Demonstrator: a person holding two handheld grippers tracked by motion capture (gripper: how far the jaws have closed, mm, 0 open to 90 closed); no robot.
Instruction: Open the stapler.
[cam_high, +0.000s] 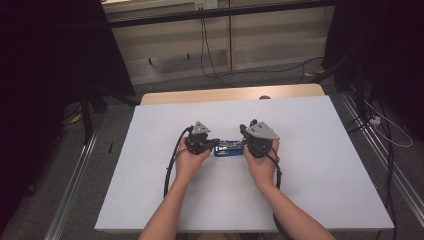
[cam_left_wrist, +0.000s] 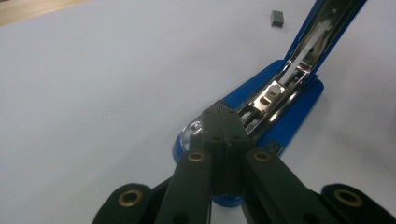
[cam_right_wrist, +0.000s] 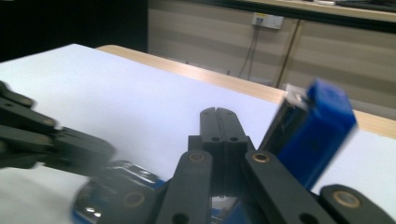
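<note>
A: Centre of the high view. What is the work, and how far along is it?

B: A blue stapler (cam_high: 227, 148) lies on the white surface (cam_high: 320, 165) between the two hands. Its top arm (cam_left_wrist: 322, 28) is already swung up, baring the metal staple channel (cam_left_wrist: 275, 93), as the left gripper view shows at upper right. It looks opened for loading or clearing; whether staples lie in the channel cannot be told, and closing the arm is left to do.

A: Left of centre, the left gripper (cam_high: 202, 141)?

B: Its jaws are closed together with nothing between them, tips resting over the stapler's base end (cam_left_wrist: 205, 128), apparently steadying it.

A: And right of centre, the right gripper (cam_high: 257, 141)?

B: Also closed and empty. In the right gripper view the raised blue arm (cam_right_wrist: 310, 135) stands just beside its jaws, blurred; whether they touch cannot be told.

A: Anything around, or in the way?

B: A small grey block (cam_left_wrist: 277, 17) lies well apart on the surface, at the top of the left gripper view. Nothing obstructs the stapler; cables (cam_high: 210, 55) on the floor lie beyond the surface.
</note>
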